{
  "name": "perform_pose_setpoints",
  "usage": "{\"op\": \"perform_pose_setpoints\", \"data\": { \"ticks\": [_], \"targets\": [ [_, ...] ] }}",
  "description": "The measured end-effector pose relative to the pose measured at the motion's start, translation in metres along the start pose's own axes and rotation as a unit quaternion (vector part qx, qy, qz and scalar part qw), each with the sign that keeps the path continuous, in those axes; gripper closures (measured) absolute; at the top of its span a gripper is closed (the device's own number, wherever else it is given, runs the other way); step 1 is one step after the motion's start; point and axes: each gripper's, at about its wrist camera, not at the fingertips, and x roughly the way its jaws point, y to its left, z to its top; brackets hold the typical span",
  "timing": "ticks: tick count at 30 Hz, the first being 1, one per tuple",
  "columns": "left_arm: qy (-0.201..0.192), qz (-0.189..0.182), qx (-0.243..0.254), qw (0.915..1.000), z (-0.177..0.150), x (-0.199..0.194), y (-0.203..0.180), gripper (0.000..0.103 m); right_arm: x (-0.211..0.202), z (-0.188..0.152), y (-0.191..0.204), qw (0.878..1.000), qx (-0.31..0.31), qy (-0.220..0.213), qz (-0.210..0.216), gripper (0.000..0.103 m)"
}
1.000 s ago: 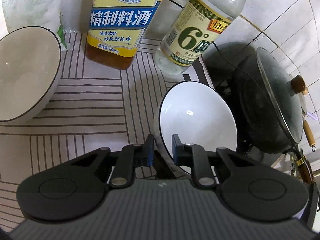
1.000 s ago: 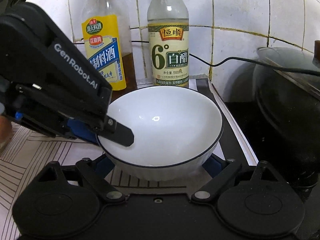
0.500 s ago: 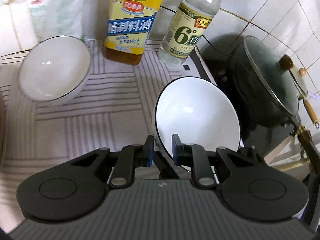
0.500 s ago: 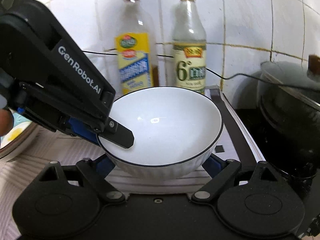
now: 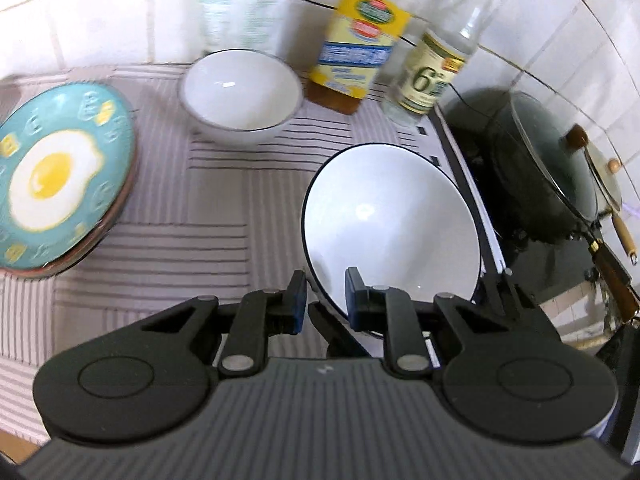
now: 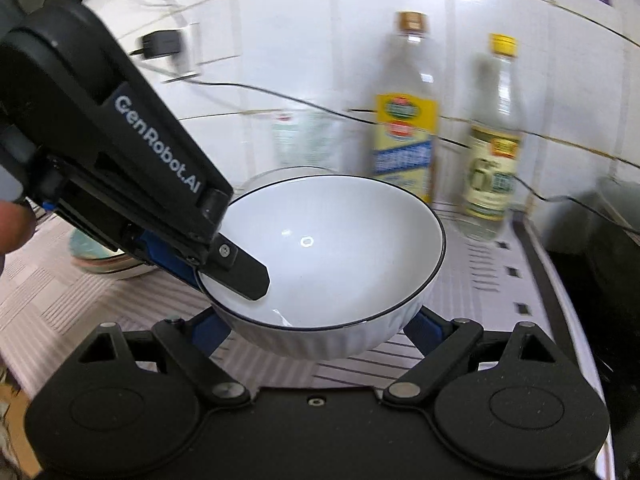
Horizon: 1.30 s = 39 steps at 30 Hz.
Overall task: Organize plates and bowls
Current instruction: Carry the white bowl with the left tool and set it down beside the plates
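Carrying the rimmed bowl (image 5: 392, 224) off the desk (image 5: 168, 208), the left gripper (image 5: 326, 296) has its jaws nearly shut on the near rim, one finger inside, one outside. The right gripper (image 6: 320, 322) has wide jaws round the bowl's body; pad contact can't be confirmed. The second bowl (image 5: 240, 96) sits toward the desk's back edge, up-left of the held one w/ mouth up; egg-print plate (image 5: 60, 176) at left edge. Likely next: nest it there, left hand nearer.
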Motion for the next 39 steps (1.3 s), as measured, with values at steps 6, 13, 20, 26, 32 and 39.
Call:
{"op": "perform_pose_setpoints", "data": {
  "ticks": [6, 13, 20, 26, 32, 39],
  "targets": [
    [0.007, 0.020, -0.036, 0.9991, -0.005, 0.000, 0.029, 0.084, 0.021, 0.000, 0.017, 0.998, -0.037, 0.016, 0.048, 0.009],
    [0.014, 0.041, -0.054, 0.9976, -0.007, 0.006, 0.045, 0.084, 0.038, -0.008, 0.032, 0.996, -0.043, 0.022, 0.072, 0.009],
    [0.034, 0.065, -0.068, 0.9949, -0.007, 0.026, 0.055, 0.085, 0.061, -0.015, 0.035, 0.994, -0.054, 0.042, 0.087, 0.009],
    [0.042, 0.064, -0.075, 0.9943, -0.010, 0.028, 0.054, 0.084, 0.064, -0.013, 0.043, 0.993, -0.062, 0.078, 0.062, 0.009],
    [0.034, 0.061, -0.077, 0.9946, -0.009, 0.016, 0.052, 0.083, 0.039, -0.006, 0.055, 0.992, -0.089, 0.089, 0.028, 0.009],
    [-0.009, 0.050, -0.054, 0.9973, -0.014, -0.031, 0.044, 0.081, -0.017, 0.011, 0.041, 0.997, -0.010, 0.045, 0.054, 0.010]
  ]
}}
